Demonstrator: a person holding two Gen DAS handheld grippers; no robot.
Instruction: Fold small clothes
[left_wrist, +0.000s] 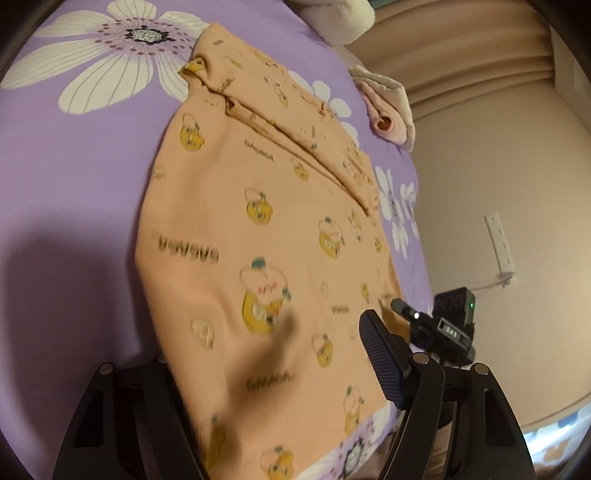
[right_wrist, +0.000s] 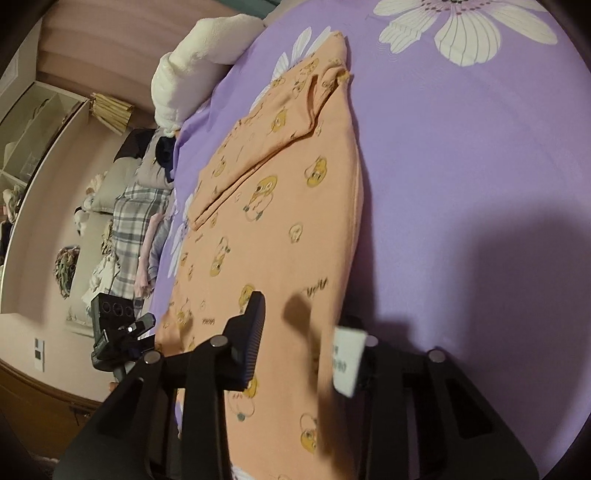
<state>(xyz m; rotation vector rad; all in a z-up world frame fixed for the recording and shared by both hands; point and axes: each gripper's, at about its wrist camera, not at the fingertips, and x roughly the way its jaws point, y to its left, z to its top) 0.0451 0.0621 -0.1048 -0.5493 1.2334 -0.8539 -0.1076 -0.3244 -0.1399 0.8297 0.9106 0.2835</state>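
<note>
Orange top (left_wrist: 258, 206) flat on bed, hem btwn both tongs' jaws.

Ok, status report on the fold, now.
Left hand-held gripper open over the near hem. Right hand-held gripper straddling the hem, grip unclear. Orange printed top flat on the purple sheet, sleeve folded in. Nothing in the way.

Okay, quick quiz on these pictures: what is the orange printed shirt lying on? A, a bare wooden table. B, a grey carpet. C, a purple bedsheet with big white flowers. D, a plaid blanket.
C: in both wrist views the orange shirt lies spread flat on a purple bedsheet printed with big white flowers.
</note>
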